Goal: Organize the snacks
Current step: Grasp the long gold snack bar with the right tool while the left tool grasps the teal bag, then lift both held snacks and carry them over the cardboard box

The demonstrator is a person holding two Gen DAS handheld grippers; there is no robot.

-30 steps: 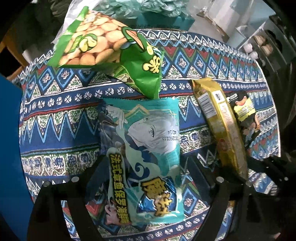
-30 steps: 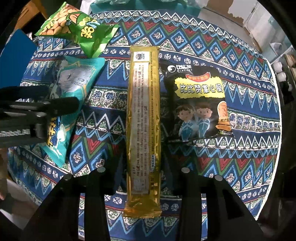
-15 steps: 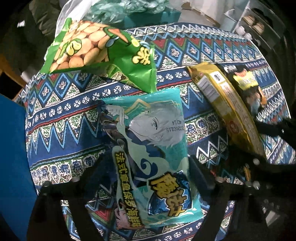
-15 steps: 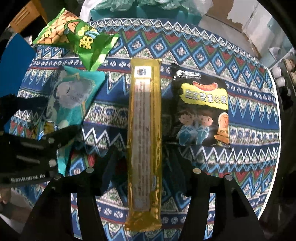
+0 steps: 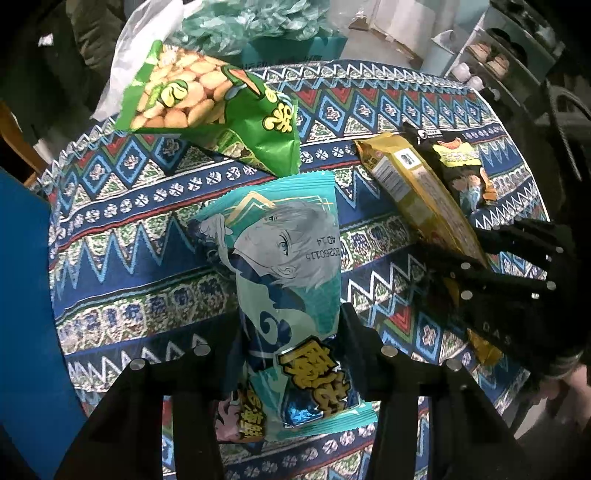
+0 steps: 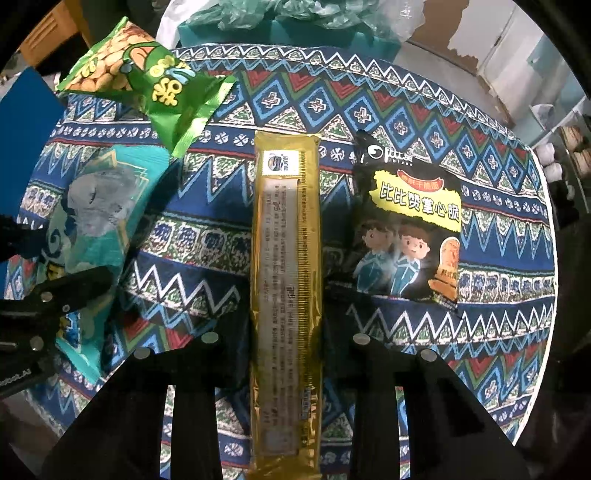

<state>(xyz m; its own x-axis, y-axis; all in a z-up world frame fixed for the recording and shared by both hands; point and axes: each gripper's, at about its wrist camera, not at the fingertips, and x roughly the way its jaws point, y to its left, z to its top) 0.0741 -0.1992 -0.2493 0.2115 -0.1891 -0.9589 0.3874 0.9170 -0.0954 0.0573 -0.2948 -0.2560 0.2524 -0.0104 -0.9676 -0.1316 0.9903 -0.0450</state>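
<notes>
My left gripper (image 5: 291, 332) points down at a teal anime-print snack bag (image 5: 288, 258) on the patterned tablecloth (image 5: 129, 258). Its jaws are closing, and the pads press the bag's lower sides. In the right wrist view, a long gold packet (image 6: 286, 240) runs between the fingers of my right gripper (image 6: 284, 310). Those jaws are closing too and touch both long edges. A green peanut bag (image 5: 207, 99) lies behind the teal bag. A black crisp bag (image 6: 406, 221) lies right of the gold packet.
The round table's edge (image 6: 546, 258) curves close on the right. A blue panel (image 5: 22, 295) stands at the left. Behind the table are a teal box (image 6: 295, 33) and crumpled plastic bags. The left gripper's fingers (image 6: 55, 295) reach in beside the teal bag.
Both pairs of jaws have narrowed onto their packets; the right pair widened briefly first. The teal bag is now squeezed narrower at its lower end. The left view has swung slightly.
</notes>
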